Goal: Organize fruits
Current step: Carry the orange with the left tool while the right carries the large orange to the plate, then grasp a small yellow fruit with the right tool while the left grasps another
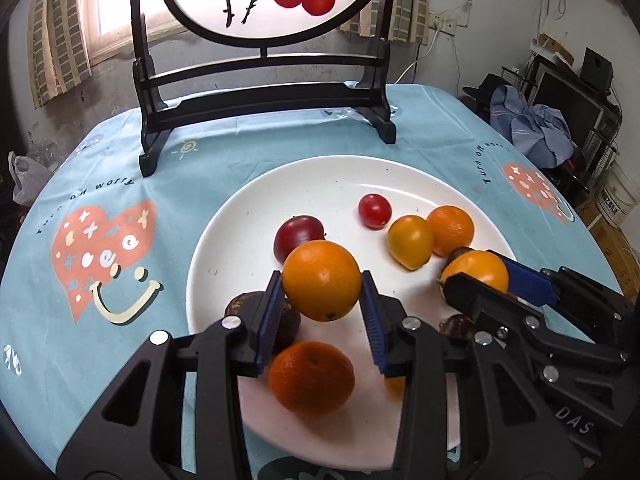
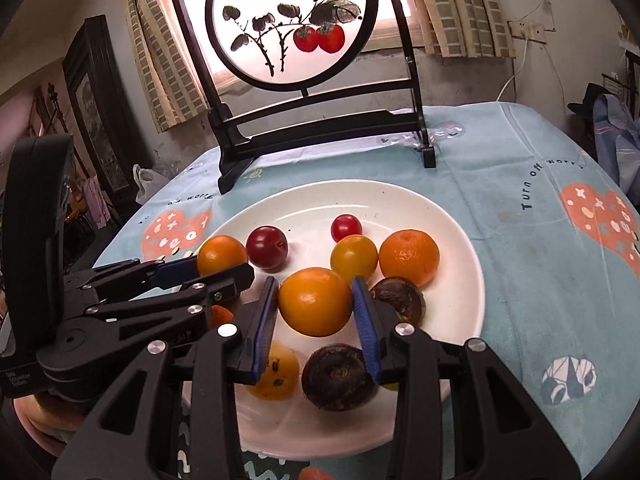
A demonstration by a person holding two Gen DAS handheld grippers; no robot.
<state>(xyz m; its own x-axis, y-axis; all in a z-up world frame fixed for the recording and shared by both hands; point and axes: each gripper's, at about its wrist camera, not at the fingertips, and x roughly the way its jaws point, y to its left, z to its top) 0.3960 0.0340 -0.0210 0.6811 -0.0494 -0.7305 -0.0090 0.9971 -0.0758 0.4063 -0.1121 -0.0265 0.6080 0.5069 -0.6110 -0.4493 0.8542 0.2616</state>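
Observation:
A white plate (image 1: pixel 336 184) (image 2: pixel 400 208) on the blue tablecloth holds several fruits. My left gripper (image 1: pixel 322 292) is shut on an orange (image 1: pixel 321 280) above the plate; it also shows in the right wrist view (image 2: pixel 221 255). My right gripper (image 2: pixel 315 300) is shut on another orange (image 2: pixel 315 301), seen from the left wrist view (image 1: pixel 478 270). On the plate lie a red plum (image 1: pixel 298 234) (image 2: pixel 267 247), a cherry tomato (image 1: pixel 374 210) (image 2: pixel 346 227), a yellow fruit (image 1: pixel 411 241) (image 2: pixel 354 256), tangerines (image 1: pixel 450 230) (image 1: pixel 311 378) (image 2: pixel 409 256) and dark passion fruits (image 2: pixel 339 376) (image 2: pixel 400 299).
A black wooden stand with a round painted screen (image 1: pixel 264 80) (image 2: pixel 316 120) stands on the table behind the plate. The blue patterned tablecloth (image 1: pixel 100 240) (image 2: pixel 560 260) covers the round table. Clothes and clutter (image 1: pixel 536 128) lie beyond the table's right edge.

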